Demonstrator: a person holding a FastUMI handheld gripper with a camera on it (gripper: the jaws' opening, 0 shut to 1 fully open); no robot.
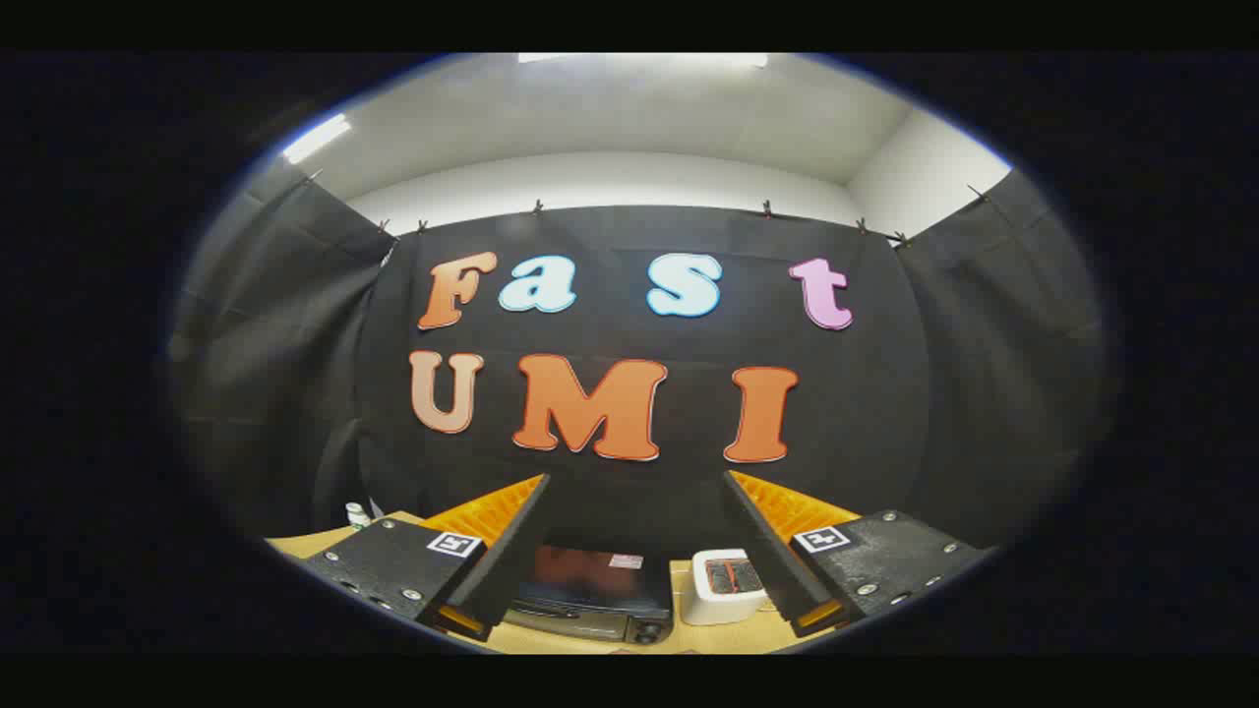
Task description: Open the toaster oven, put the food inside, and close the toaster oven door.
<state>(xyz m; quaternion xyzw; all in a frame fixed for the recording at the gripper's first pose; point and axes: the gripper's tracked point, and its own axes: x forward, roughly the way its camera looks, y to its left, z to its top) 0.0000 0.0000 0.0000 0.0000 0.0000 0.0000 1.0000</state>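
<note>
Gripper [634, 511]: fingers spread wide apart, holding nothing, up high above the table.
Black boxy metal toaster oven with glass door [590, 590]: down between the 2 fingers, on the pale wooden table [551, 641], door looks closed.
White slot toaster [726, 585]: just beside the oven.
Feel: probably heavy, hard, door stiff.
Grab spot: likely the door's handle bar; too blurry to be sure.
Food: cannot tell where.

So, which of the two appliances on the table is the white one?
The small toaster, beyond the open gripper, nearer its right finger. It is white with slots on top; the toaster oven beside it is dark and wider.
</note>
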